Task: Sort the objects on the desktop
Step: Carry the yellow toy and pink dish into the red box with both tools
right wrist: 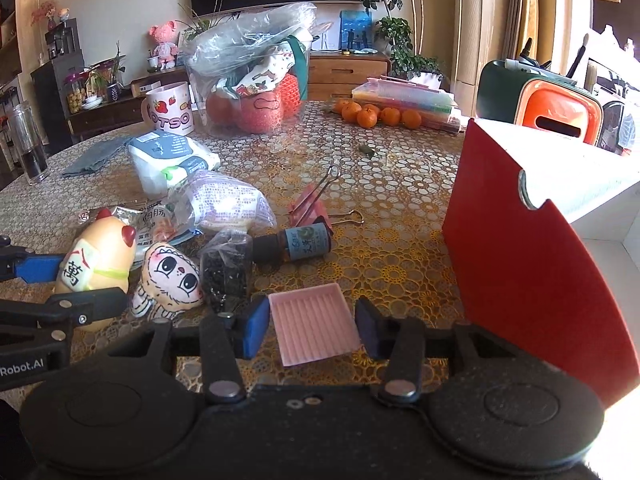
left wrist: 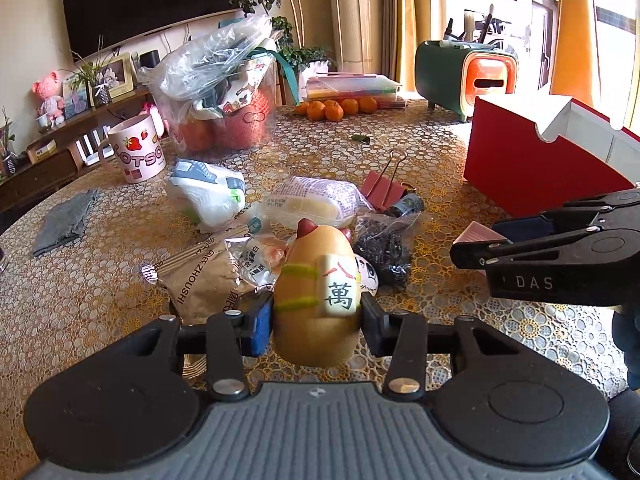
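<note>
**A:** Left gripper (left wrist: 316,320) first: what has it got?

**B:** Its pads are pressed on both sides of a tan squishy toy (left wrist: 316,300), the one with a mahjong tile on its front. The toy sits near, at the front of the clutter.

**A:** And the right gripper (right wrist: 312,328)?

**B:** Partly closed around a pink ridged lid or tray (right wrist: 314,326). That piece lies between the pads, but a thin gap shows on each side, so I can't tell whether it is truly pinched.

**A:** How far along is the sorting?

**B:** Early, I'd judge. Still loose in the middle of the table (left wrist: 100,308) are the snack packets (left wrist: 204,280), a wrapped bread (left wrist: 316,200), a tissue pack (left wrist: 208,192), a pink binder clip (right wrist: 310,208), a small dark bottle (right wrist: 296,244), a bag of black bits (right wrist: 226,272) and a doll-face charm (right wrist: 172,276).

**A:** Where might things go?

**B:** Possibly the red box (right wrist: 532,264) on the right; its inside is hidden.

**A:** Room to move?

**B:** Open cloth lies between clutter and box. The box's tall wall stands just beside the right gripper, and the two grippers are close together, so crossing paths is the risk.
</note>
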`<control>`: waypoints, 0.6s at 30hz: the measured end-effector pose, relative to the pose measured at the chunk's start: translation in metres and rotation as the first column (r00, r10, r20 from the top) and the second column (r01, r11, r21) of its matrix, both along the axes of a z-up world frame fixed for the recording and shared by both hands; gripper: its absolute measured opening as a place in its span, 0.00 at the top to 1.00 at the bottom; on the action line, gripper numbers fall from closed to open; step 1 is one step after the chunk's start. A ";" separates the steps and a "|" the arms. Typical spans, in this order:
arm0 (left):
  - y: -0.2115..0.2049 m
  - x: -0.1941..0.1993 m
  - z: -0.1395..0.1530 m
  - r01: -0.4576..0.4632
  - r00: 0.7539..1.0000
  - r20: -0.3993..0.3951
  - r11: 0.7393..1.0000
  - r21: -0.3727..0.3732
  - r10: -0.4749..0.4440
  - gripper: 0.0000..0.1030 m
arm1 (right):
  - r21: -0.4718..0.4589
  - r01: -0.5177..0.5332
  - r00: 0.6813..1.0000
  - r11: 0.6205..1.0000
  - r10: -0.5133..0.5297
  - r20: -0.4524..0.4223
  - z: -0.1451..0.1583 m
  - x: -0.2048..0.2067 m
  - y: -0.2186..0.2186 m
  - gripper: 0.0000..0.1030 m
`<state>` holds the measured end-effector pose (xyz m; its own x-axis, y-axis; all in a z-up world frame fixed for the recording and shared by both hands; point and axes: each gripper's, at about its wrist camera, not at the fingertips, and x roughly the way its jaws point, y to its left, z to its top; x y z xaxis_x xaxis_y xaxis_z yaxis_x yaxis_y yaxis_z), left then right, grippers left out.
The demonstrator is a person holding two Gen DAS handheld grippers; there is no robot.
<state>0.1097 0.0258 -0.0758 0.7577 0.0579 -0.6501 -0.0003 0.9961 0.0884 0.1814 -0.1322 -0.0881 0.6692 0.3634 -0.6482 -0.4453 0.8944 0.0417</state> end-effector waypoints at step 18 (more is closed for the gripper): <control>-0.056 -0.025 0.057 0.153 0.987 0.047 0.987 -0.041 -0.151 0.58 | 0.090 0.062 0.994 0.994 -0.070 0.088 0.072 -0.064 -0.056 0.55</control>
